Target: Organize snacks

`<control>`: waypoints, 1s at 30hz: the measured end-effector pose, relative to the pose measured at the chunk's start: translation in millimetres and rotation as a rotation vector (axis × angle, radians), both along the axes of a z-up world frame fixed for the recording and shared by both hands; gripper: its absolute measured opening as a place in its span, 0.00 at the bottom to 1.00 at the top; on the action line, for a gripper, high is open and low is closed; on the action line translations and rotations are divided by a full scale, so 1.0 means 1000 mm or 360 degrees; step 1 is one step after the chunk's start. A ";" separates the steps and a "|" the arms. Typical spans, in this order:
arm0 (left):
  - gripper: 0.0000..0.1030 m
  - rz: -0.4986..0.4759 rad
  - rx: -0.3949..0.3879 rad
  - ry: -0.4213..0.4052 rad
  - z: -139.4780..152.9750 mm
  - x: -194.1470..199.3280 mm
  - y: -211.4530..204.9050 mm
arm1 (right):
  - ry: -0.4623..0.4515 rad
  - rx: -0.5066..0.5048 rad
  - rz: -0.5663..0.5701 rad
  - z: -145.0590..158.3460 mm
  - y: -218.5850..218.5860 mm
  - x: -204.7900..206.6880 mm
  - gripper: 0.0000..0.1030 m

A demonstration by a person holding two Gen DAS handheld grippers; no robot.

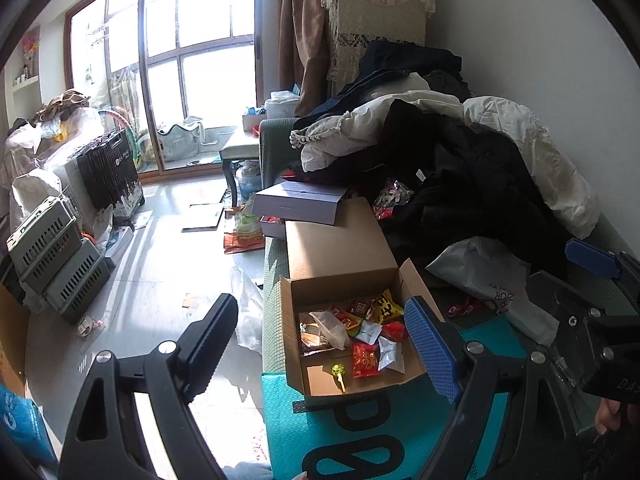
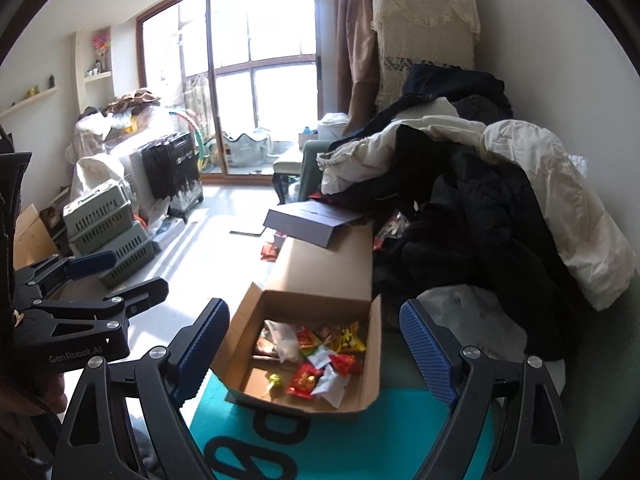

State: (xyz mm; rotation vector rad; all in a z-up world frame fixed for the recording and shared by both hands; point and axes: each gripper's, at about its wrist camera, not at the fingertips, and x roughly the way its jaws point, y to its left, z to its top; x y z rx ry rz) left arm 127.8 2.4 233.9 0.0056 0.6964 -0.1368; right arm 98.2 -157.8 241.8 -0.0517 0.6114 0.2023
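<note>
Left gripper (image 1: 324, 344): we held it wide open, empty.
Right gripper (image 2: 316, 354): wide open, empty, too.
Open brown cardboard box (image 2: 362, 394): on teal mat (image 2: 384, 436), near sofa edge.
Wrapped snacks (image 2: 320, 360): inside box.

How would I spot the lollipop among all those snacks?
Find the open cardboard box sitting on the teal mat on the sofa. The lollipop lies on the box's bare floor nearest the cameras, apart from the heap; it is the only yellow-green ball on a stick, while its neighbours are flat wrappers.
</note>
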 end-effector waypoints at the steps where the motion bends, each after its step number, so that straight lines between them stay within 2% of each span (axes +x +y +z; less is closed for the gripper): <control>1: 0.83 -0.0003 -0.0011 0.0010 -0.002 -0.005 0.000 | -0.0001 0.0001 -0.0004 0.000 0.000 -0.004 0.86; 7: 0.83 0.0010 -0.0057 0.0082 -0.019 -0.027 0.002 | 0.0012 -0.0024 -0.0008 -0.014 0.004 -0.030 0.86; 11: 0.83 0.0005 -0.0032 0.0109 -0.034 -0.042 -0.002 | 0.0052 -0.0004 0.0006 -0.031 0.004 -0.041 0.86; 16: 0.83 0.0020 -0.0101 0.0205 -0.053 -0.053 0.000 | 0.0126 0.0013 0.0036 -0.055 0.003 -0.049 0.86; 22: 0.83 0.0069 -0.0067 0.0255 -0.067 -0.061 0.000 | 0.0205 0.0011 0.0050 -0.077 0.004 -0.055 0.86; 30: 0.83 0.0079 -0.0051 0.0291 -0.075 -0.066 0.000 | 0.0236 -0.0015 0.0064 -0.086 0.007 -0.059 0.86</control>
